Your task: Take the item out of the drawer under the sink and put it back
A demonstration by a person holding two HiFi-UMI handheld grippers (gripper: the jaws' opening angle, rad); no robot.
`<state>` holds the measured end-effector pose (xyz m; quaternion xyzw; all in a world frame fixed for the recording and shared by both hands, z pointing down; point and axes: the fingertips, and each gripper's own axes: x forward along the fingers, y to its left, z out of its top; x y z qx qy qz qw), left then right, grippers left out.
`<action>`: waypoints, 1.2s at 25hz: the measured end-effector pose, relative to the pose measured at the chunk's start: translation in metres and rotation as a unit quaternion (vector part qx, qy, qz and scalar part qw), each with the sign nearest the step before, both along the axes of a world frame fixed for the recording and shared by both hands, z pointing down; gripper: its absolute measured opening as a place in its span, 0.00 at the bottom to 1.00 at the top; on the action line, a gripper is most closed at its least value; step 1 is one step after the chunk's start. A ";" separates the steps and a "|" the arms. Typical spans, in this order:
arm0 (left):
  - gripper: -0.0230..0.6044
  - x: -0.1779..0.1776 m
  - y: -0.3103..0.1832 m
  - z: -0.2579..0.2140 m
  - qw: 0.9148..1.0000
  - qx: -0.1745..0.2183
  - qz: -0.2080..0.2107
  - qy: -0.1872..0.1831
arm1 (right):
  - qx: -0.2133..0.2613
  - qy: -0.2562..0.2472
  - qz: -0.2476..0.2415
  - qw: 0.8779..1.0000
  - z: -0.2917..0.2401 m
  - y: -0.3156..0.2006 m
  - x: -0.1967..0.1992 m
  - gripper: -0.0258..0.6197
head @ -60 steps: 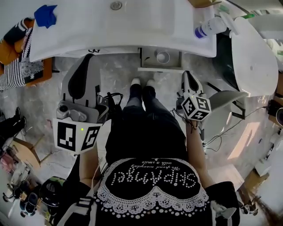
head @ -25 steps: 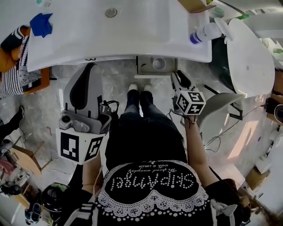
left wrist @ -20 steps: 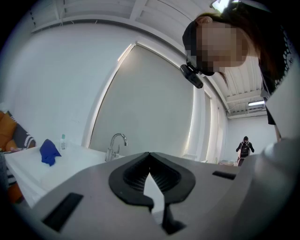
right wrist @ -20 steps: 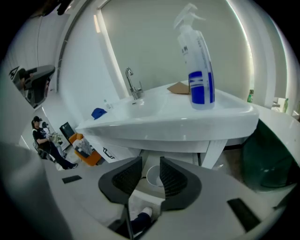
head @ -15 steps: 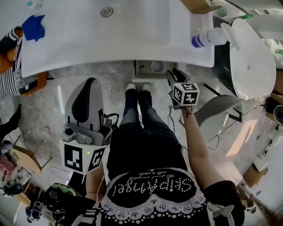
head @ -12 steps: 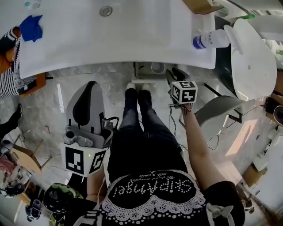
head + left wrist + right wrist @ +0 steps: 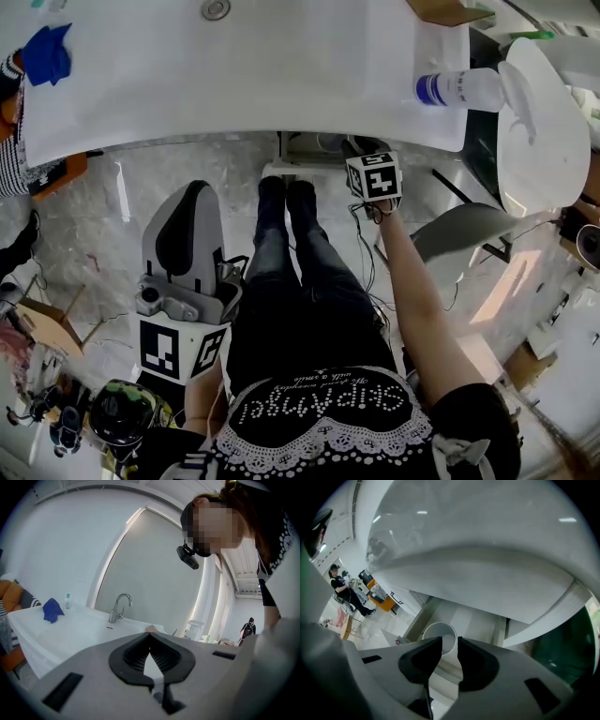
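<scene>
Right gripper view: we see the right gripper [image 7: 449,641] pointing steeply down into the open pale grey drawer [image 7: 471,618] under the white sink counter [image 7: 478,541]. Its fingers [image 7: 477,665] stand apart and have just been opening, with nothing clamped. The small white round cup [image 7: 442,637] sits upright in the drawer just past the fingertips. Part of its rim shows through the gap, and the pads aren't pressing on it.

Left gripper view: the left gripper [image 7: 150,638] has its fingertips together with nothing between them. It's aimed roughly level across the counter, where we see a chrome faucet [image 7: 119,606] and a crumpled blue cloth [image 7: 51,610].

Head view: the right gripper reaches in below the counter's front edge. The left gripper hangs well apart from it, low beside the person's left leg. A white bottle with a blue label [image 7: 459,89] lies on the counter's right end.
</scene>
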<state>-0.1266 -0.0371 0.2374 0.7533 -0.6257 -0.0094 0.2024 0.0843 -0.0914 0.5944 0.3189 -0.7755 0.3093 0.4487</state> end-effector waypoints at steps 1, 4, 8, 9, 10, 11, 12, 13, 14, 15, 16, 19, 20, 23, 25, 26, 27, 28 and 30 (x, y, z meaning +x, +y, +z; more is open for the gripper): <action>0.04 0.000 -0.001 0.001 1.000 -0.001 -0.001 0.000 | -0.005 0.004 0.002 1.000 0.004 0.000 0.000 0.21; 0.04 0.000 -0.003 0.004 1.000 -0.005 -0.001 0.000 | -0.019 0.016 0.006 1.000 0.013 -0.001 0.002 0.21; 0.04 0.003 -0.005 0.009 1.000 -0.011 -0.001 0.001 | -0.038 0.027 0.000 0.999 0.024 0.000 0.002 0.21; 0.04 0.004 -0.006 0.009 1.000 -0.013 0.000 0.002 | -0.042 0.031 -0.001 0.999 0.026 0.000 0.002 0.21; 0.04 0.005 -0.007 0.010 1.000 -0.013 0.000 0.002 | -0.046 0.035 -0.001 0.998 0.027 0.000 0.003 0.21; 0.04 0.006 -0.008 0.011 1.000 -0.014 0.001 0.002 | -0.050 0.040 0.000 0.998 0.028 0.000 0.003 0.21; 0.04 0.006 -0.009 0.011 1.000 -0.014 0.002 0.002 | -0.052 0.045 0.001 0.998 0.029 -0.001 0.004 0.21; 0.04 0.007 -0.010 0.012 1.000 -0.015 0.002 0.002 | -0.055 0.049 0.001 0.997 0.030 -0.001 0.004 0.21; 0.04 0.007 -0.010 0.013 1.000 -0.016 0.002 0.002 | -0.056 0.053 0.001 0.997 0.032 -0.001 0.005 0.21; 0.04 0.007 -0.011 0.013 1.000 -0.016 0.002 0.002 | -0.056 0.058 -0.002 0.997 0.034 -0.001 0.004 0.21; 0.04 0.008 -0.011 0.014 1.000 -0.017 0.002 0.002 | -0.055 0.063 -0.008 0.996 0.035 0.000 0.004 0.21; 0.04 0.008 -0.012 0.017 1.000 -0.021 0.002 0.003 | -0.057 0.077 -0.043 0.994 0.043 0.005 0.000 0.21; 0.04 0.009 -0.013 0.018 1.000 -0.022 0.002 0.003 | -0.058 0.082 -0.053 0.994 0.046 0.006 -0.001 0.21; 0.04 0.008 -0.014 0.019 1.000 -0.025 0.001 0.004 | -0.059 0.092 -0.076 0.991 0.050 0.009 -0.003 0.20; 0.04 0.007 -0.014 0.020 1.000 -0.026 0.000 0.003 | -0.050 0.095 -0.079 0.991 0.050 0.007 -0.002 0.13; 0.04 0.007 -0.014 0.020 1.000 -0.027 -0.001 0.003 | -0.046 0.094 -0.078 0.991 0.049 0.006 -0.002 0.12; 0.04 0.007 -0.014 0.020 1.000 -0.027 -0.001 0.003 | -0.044 0.092 -0.076 0.992 0.049 0.006 -0.002 0.11; 0.04 0.007 -0.014 0.021 1.000 -0.028 -0.001 0.004 | -0.041 0.089 -0.073 0.992 0.048 0.005 -0.002 0.11; 0.04 0.008 -0.014 0.021 1.000 -0.027 0.001 0.004 | -0.038 0.081 -0.068 0.994 0.046 0.002 -0.003 0.10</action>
